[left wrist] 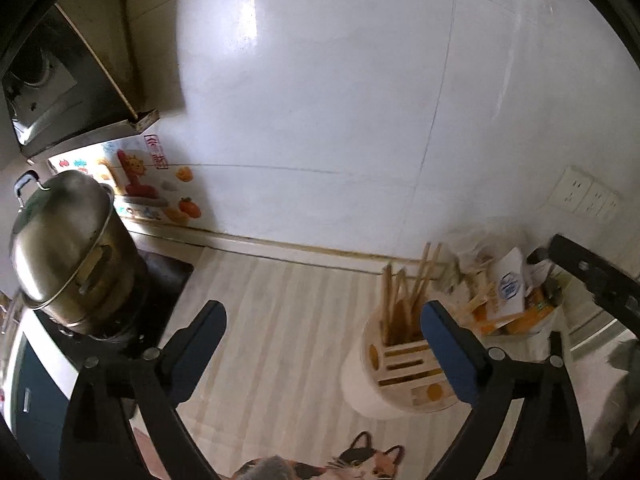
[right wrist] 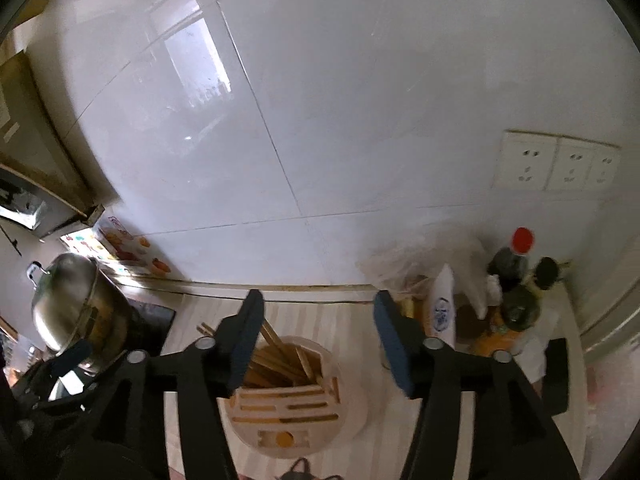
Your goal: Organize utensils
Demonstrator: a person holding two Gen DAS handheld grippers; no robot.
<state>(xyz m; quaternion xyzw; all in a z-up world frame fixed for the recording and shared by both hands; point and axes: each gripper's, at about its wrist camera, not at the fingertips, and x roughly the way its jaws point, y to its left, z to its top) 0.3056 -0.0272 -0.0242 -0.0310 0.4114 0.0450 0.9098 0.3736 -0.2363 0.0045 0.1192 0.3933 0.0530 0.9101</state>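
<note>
On the pale striped bench (left wrist: 280, 320), right of centre: a round white utensil holder (left wrist: 400, 364) with a slotted wooden insert, wooden chopsticks (left wrist: 404, 296) upright and leaning in its far compartment. Seen from the right wrist, same holder (right wrist: 298, 396) just below and between the fingers, chopsticks (right wrist: 276, 356) fanned inside, near slots showing wood. Left gripper (left wrist: 322, 320) above the bench, jaws wide apart, nothing between them; right blue pad overlapping the holder's right edge in view, contact impossible to tell. Right gripper (right wrist: 316, 328) likewise with jaws wide apart and empty, hovering over the holder. Far left: a steel pot (left wrist: 68, 248) with lid on a dark hob (left wrist: 168, 280), a range hood (left wrist: 60, 92) above it, a fruit-print sticker panel (left wrist: 152, 184) behind. Far right, against the white tiled wall (right wrist: 360, 100): a clutter of packets and a plastic bag (right wrist: 424, 264), a dark bottle with red cap (right wrist: 516, 256), a second dark bottle (right wrist: 520, 304) just nearer. Wall sockets (right wrist: 556, 164) above that corner. At the near edge, a cat-print mat (left wrist: 360, 464).
</note>
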